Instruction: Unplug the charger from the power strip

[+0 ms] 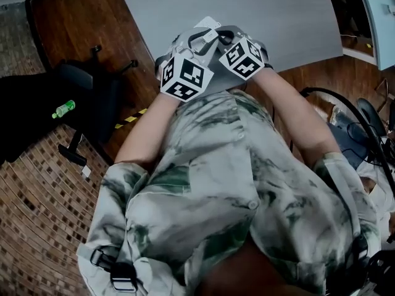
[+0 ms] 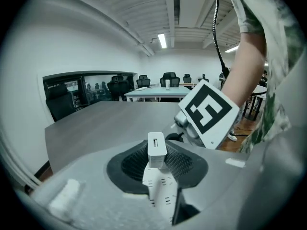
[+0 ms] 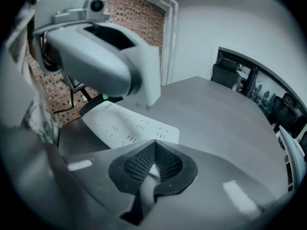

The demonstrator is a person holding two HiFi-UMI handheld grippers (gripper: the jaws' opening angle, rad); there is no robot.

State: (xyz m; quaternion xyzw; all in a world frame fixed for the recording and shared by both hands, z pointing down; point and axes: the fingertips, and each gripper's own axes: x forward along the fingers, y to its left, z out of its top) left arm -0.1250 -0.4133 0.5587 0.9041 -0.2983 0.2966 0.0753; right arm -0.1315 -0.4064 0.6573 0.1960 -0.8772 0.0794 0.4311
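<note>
Left gripper (image 2: 157,166) clamps the white charger (image 2: 157,146), its prongs bare just above the white power strip (image 3: 128,126), whose end the right gripper (image 3: 152,166) pinches tight over the grey table (image 3: 218,116).

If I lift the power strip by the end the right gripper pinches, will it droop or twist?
Droop seems unlikely: the power strip looks like a flat, rigid plastic bar. It may well pivot, since the right gripper pinches only one narrow end and smooth plastic tends to slip.

The charger (image 2: 157,150) is white, the power strip (image 3: 127,128) white too, the table (image 1: 259,11) grey, the shirt (image 1: 234,184) mottled green-and-white.
</note>
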